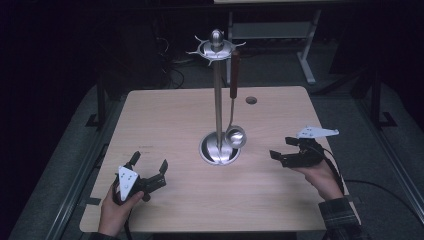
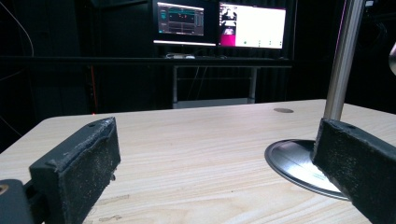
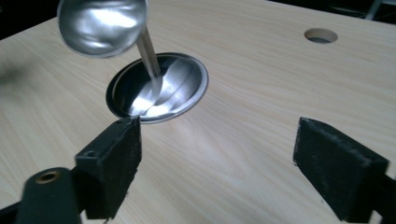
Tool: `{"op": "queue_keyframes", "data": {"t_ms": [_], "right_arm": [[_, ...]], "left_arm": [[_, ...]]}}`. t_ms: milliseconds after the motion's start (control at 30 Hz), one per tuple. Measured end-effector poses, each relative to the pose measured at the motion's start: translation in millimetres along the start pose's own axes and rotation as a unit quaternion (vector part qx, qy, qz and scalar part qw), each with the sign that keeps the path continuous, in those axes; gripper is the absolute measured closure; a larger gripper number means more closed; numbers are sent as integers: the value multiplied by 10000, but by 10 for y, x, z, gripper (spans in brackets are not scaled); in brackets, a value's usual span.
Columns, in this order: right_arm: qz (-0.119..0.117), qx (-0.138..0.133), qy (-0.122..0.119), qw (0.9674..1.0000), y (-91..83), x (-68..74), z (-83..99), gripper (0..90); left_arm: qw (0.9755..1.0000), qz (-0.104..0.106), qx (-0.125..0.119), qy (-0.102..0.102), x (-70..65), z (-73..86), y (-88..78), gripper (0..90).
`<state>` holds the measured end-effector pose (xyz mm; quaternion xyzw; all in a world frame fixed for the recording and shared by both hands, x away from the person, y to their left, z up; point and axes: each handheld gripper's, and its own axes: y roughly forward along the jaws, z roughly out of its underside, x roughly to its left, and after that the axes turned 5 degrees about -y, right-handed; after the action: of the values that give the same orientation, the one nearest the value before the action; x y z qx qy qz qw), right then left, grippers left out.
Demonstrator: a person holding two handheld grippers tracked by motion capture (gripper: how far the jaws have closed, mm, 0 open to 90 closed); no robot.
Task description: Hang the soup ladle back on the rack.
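A steel utensil stand (image 1: 218,100) rises from a round base (image 1: 220,149) at the middle of the wooden table (image 1: 165,115). A ladle with a dark red handle (image 1: 233,75) hangs from its top hooks, the bowl (image 1: 236,136) just above the base. My left gripper (image 1: 148,168) rests at the near left, open and holding nothing; the stand's pole (image 2: 343,58) and base (image 2: 299,163) lie beyond its jaws. My right gripper (image 1: 282,148) is at the near right, open and holding nothing, aimed at the base (image 3: 156,88) with the ladle bowl (image 3: 100,25) above it.
A round cable hole (image 1: 251,100) sits near the table's far right; it shows as hole (image 3: 320,35) in the right gripper view. Beyond the table stand a desk frame (image 1: 300,45) and two lit monitors (image 2: 219,23) in a dark room.
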<state>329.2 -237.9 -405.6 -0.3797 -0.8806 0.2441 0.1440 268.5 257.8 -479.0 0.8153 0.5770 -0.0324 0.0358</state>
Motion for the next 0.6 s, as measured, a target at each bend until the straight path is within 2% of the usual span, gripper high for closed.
{"op": "queue_keyframes", "data": {"t_ms": [233, 367, 600], "right_arm": [[85, 156, 95, 9998, 25, 0, 211, 83], [260, 213, 145, 9993, 15, 10, 362, 37], [434, 166, 170, 9988, -69, 16, 542, 15]], "left_arm": [[10000, 12, -35, -18, -7, 2, 3, 2], [10000, 12, -45, -22, -8, 2, 2, 3], [10000, 21, -22, -10, -9, 2, 4, 3]]}}
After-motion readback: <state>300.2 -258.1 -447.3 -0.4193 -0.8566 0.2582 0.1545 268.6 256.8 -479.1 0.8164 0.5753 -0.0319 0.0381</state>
